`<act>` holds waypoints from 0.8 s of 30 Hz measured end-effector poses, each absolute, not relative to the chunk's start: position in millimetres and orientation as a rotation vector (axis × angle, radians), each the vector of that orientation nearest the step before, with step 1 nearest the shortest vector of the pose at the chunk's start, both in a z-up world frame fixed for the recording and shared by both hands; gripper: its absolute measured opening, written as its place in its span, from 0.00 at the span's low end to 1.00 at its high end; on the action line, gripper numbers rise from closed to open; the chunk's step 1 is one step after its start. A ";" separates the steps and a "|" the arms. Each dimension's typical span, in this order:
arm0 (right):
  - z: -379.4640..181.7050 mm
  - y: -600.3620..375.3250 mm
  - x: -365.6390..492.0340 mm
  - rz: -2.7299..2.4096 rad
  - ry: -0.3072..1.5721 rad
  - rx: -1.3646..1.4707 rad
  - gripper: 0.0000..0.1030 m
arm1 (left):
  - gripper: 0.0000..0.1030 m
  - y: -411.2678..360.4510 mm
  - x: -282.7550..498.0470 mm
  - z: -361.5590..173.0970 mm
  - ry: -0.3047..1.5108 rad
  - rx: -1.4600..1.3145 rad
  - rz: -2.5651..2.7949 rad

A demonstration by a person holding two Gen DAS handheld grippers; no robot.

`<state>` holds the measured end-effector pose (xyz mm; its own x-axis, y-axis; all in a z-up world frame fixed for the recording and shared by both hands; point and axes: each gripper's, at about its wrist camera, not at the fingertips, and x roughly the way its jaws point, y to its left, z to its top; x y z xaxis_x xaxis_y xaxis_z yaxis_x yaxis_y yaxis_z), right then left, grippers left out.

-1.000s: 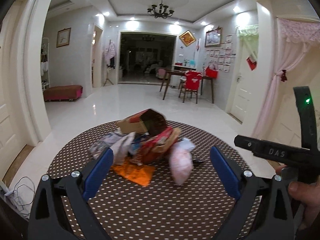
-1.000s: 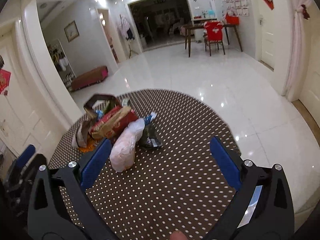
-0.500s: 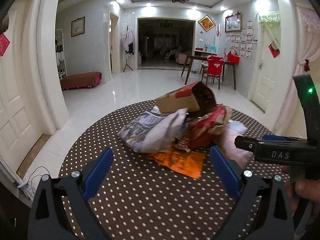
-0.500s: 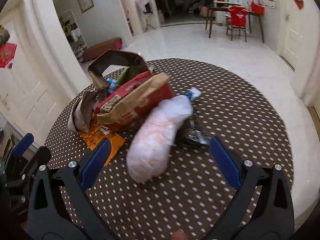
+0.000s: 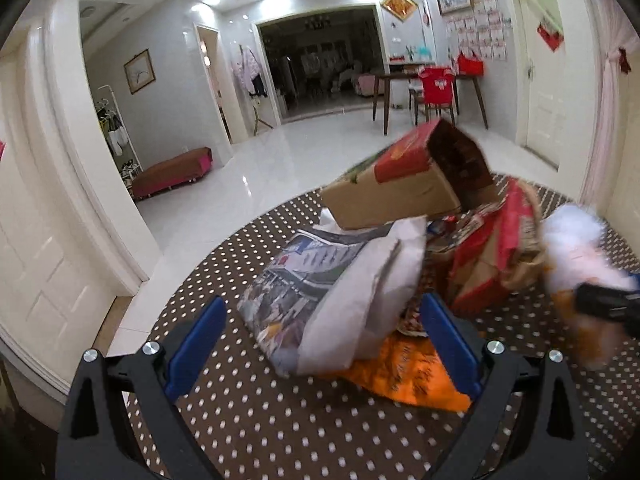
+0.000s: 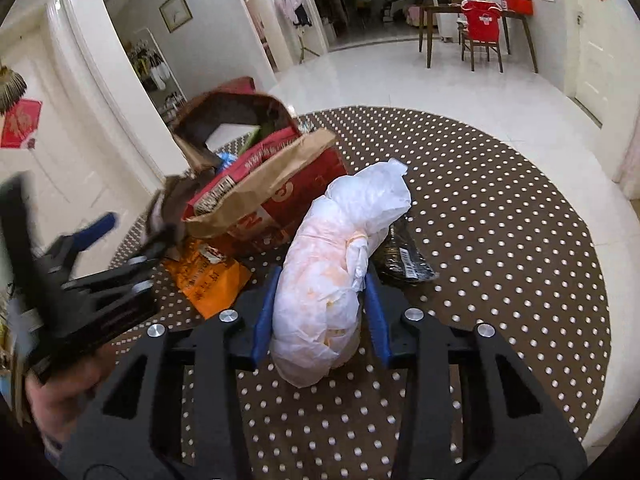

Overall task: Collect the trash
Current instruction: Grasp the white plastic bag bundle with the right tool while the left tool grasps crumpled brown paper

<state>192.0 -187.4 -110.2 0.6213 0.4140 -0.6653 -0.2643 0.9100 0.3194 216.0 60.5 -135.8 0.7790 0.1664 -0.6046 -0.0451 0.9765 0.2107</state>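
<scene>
Trash pile sits mid-table on dotted cloth [image 6: 500,240]. R gripper [image 6: 320,308] clamps the white tied bag [image 6: 340,264], blue pads pressed on both sides. L gripper [image 5: 320,344] spread wide, holding nothing, white envelope [image 5: 372,296] btwn its tips, orange wrapper [image 5: 408,372] under. Cardboard box [image 5: 400,184] at 12 o'clock; black packet [image 6: 404,256] at bag's 3 o'clock.

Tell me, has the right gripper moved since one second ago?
Yes. The right gripper has advanced toward the trash pile on the dotted table and narrowed its jaws around the white plastic bag, which earlier lay ahead.
</scene>
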 end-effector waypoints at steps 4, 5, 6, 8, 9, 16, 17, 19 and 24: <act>-101.0 -198.1 179.8 0.410 0.789 0.209 0.38 | 0.45 69.3 230.1 -144.1 0.732 0.135 0.052; -99.6 -200.4 177.4 0.414 0.785 0.215 0.38 | 0.41 72.4 228.3 -142.8 0.717 0.120 0.047; -98.2 -202.9 175.2 0.415 0.782 0.214 0.38 | 0.36 75.2 226.4 -141.6 0.713 0.110 0.043; -96.5 -206.5 171.5 0.418 0.776 0.222 0.38 | 0.32 82.1 217.4 -136.1 0.688 0.077 0.047; -95.6 -206.6 170.7 0.421 0.773 0.229 0.38 | 0.30 84.9 212.0 -133.9 0.677 0.063 0.047; -87.0 -226.3 150.6 0.435 0.742 0.239 0.38 | 0.22 93.3 161.6 -116.6 0.563 0.007 0.077; -85.1 -228.0 147.8 0.436 0.736 0.243 0.38 | 0.21 94.9 155.7 -114.1 0.552 -0.005 0.081; -81.6 -231.7 144.0 0.436 0.727 0.246 0.38 | 0.20 95.0 145.0 -109.4 0.533 -0.026 0.086; -73.0 -244.0 133.8 0.436 0.699 0.253 0.38 | 0.18 96.4 121.0 -97.5 0.503 -0.049 0.069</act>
